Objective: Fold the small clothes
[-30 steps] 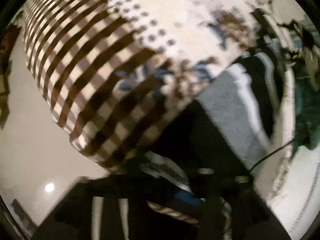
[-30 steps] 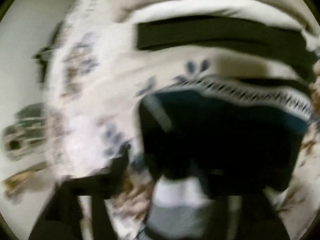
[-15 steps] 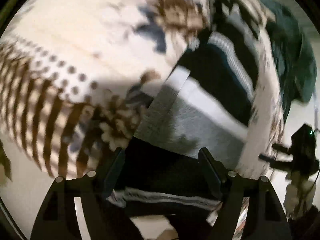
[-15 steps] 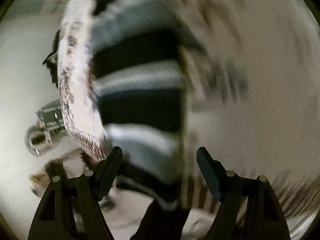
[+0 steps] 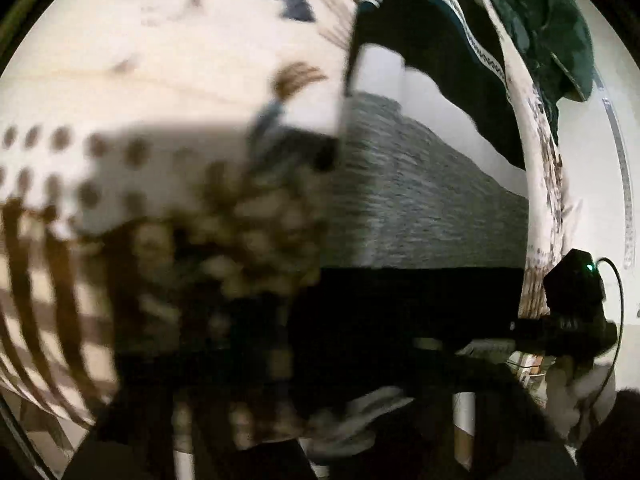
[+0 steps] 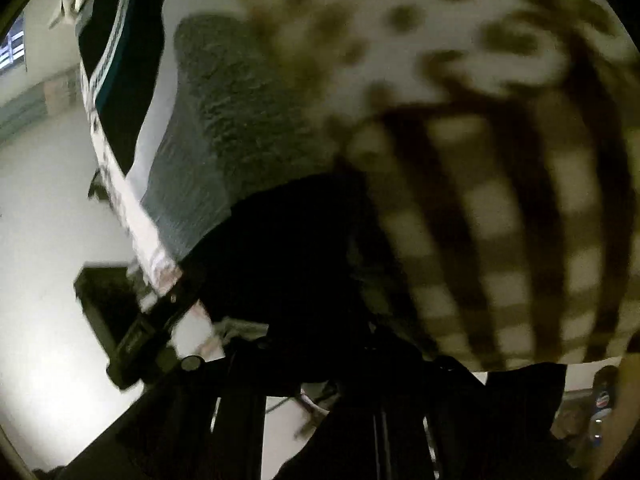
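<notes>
Lying on patterned bedding (image 5: pixel 120 92), the striped garment (image 5: pixel 420 200) shows grey, white, black bands; claw states unclear.

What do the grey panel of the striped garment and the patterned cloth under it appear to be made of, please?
The grey panel looks like a knit, probably wool or acrylic: fine ribbed rows run across it, with a matte, slightly fuzzy surface. The patterned cloth seems a smooth, flat-woven printed fabric, perhaps cotton, with dots, checks and flowers lying flat on a cream ground; blur leaves its weave uncertain.
</notes>
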A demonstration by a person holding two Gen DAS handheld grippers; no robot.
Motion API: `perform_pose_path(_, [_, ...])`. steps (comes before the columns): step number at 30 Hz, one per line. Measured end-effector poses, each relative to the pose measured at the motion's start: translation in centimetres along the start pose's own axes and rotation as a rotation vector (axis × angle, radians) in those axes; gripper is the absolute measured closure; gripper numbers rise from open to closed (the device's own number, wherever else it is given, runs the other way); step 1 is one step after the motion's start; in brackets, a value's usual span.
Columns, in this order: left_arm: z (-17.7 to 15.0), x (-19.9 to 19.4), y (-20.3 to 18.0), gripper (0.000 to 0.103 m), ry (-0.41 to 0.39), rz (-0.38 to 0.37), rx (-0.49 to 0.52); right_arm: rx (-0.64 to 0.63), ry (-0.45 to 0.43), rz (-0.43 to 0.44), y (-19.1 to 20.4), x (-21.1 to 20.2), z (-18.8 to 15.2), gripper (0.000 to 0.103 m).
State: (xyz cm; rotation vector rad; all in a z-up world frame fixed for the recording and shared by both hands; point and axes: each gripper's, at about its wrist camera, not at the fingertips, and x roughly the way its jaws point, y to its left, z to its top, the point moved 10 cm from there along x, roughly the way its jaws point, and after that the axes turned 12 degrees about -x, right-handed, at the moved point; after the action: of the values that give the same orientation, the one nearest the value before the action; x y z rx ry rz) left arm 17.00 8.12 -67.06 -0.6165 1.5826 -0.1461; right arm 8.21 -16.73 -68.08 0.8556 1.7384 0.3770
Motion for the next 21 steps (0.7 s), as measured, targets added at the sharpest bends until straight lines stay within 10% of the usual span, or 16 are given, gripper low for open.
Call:
perform_pose_path(5, [0.8,0.4,-0.1,0.052,0.054,-0.129,-0.111,0.048,0.008,0.091,-0.5,-0.3,-0.3,0.087])
perform_pose_path(10, [0.8,1.5,-2.3,0.023,0.068,-0.211,-0.133,0.000,0.047,0.123,0.9,-0.4,-0.6,0.043])
perform_pose_path(17, [0.5,2.7,-4.2,0.010,0.084,-0.228,-0.125,0.013,0.028,0.187,1.4,1.8,-1.1,0.045])
perform_pose_path(19, [0.6,2.9,-4.3,0.010,0.081,-0.219,-0.110,0.007,0.008,0.248,3.5,2.8,-0.8,0.077])
perform_pose_path(21, [0.6,3.0,-4.6,0.010,0.073,-0.231,-0.100,-0.010,0.021,0.249,4.7,3.6,-0.8,0.080])
